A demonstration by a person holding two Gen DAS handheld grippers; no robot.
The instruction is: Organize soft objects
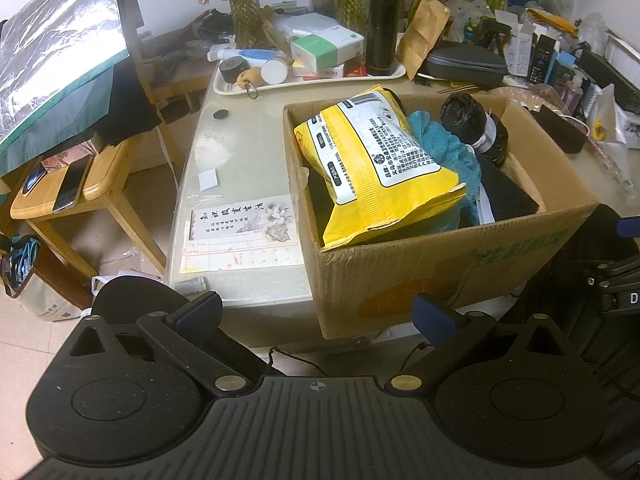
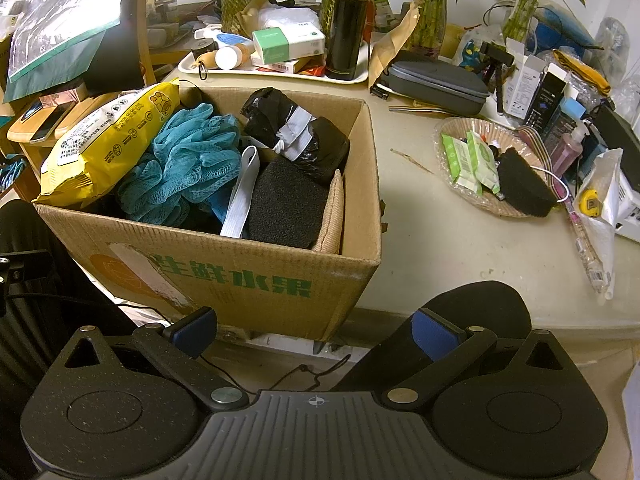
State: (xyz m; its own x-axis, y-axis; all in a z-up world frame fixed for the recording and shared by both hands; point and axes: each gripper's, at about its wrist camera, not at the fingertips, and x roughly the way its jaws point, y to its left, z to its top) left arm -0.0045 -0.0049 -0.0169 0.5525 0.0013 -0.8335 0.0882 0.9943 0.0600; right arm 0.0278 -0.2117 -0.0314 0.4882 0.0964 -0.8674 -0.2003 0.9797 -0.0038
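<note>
A: What does the left wrist view show that the right one misses?

B: At far left, a wooden stool (image 1: 100, 176) with a phone (image 1: 72, 184) lying on it. On the table (image 1: 224, 152) beside the cardboard box (image 1: 440, 264) lies a printed calendar sheet (image 1: 240, 232). The left gripper (image 1: 316, 312) is spread wide with nothing between its fingers, low before the box's near corner.

A: And the right wrist view?

B: It alone shows the table to the right of the box: a shallow woven basket (image 2: 452, 128) holding green wipe packets (image 2: 472, 160) and a black sponge (image 2: 524, 188), the sponge sitting against the basket's right rim. The right gripper (image 2: 316, 332) also stands apart and bare, low by the box's near side.

A: What is inside the box?

B: Left to right: a yellow wet-wipe pack (image 2: 104, 140) leaning over the left rim, a teal mesh bath pouf (image 2: 188, 156), a white elastic strap (image 2: 240, 192), a black foam pad (image 2: 284, 204), and behind it a black plastic bundle (image 2: 296, 132) wrapped with grey tape. A tan woven piece (image 2: 334, 216) stands against the right wall.

A: Behind the box?

B: A white tray (image 2: 276, 74) carrying a green-and-white carton (image 2: 288, 42) and a black flask (image 2: 348, 24).
</note>
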